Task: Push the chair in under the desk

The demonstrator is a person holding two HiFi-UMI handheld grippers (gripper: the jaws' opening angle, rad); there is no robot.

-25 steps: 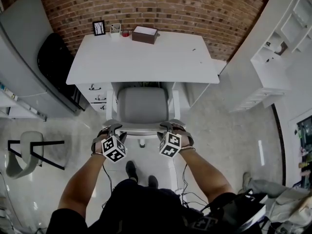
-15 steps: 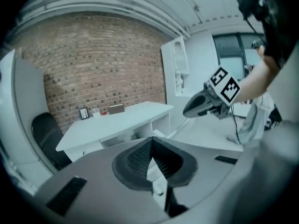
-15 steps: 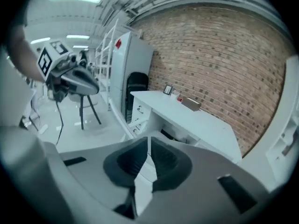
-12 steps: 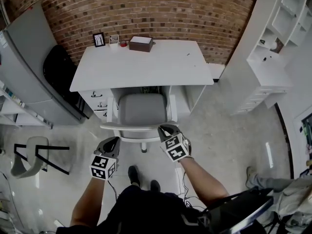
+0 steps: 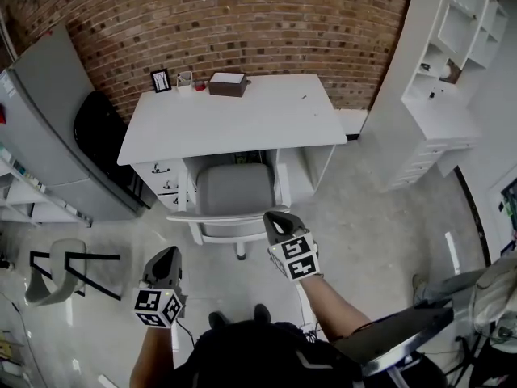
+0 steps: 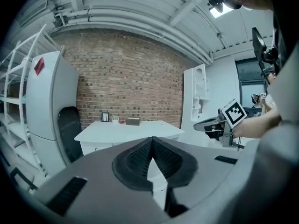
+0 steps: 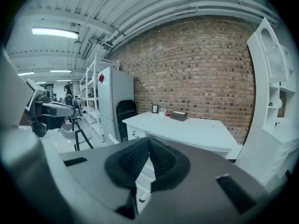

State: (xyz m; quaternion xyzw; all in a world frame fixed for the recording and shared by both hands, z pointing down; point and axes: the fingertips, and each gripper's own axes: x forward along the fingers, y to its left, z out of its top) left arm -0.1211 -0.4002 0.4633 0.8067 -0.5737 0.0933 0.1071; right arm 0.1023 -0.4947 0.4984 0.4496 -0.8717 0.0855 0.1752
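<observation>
Chair (image 5: 234, 188): seat is lodged in the kneehole of the desk (image 5: 242, 115), between its drawer bank and its right side panel, with only the backrest rail and pedestal foot projecting at the desk's front edge. Judged largely or wholly home. Left gripper (image 5: 168, 254): jaws closed pad to pad, nothing between them, held well out from the desk's front left corner and clear of the chair. Right gripper (image 5: 271, 217): jaws have just been closing and now meet on nothing; it hangs just off the right end of the backrest rail, and contact is not evident. Handling assessment: rigid frame, moderate weight, likely to roll freely on the glossy floor and to swivel if loaded off-centre. Recommended purchase is the backrest rail, pressed evenly near both ends.
</observation>
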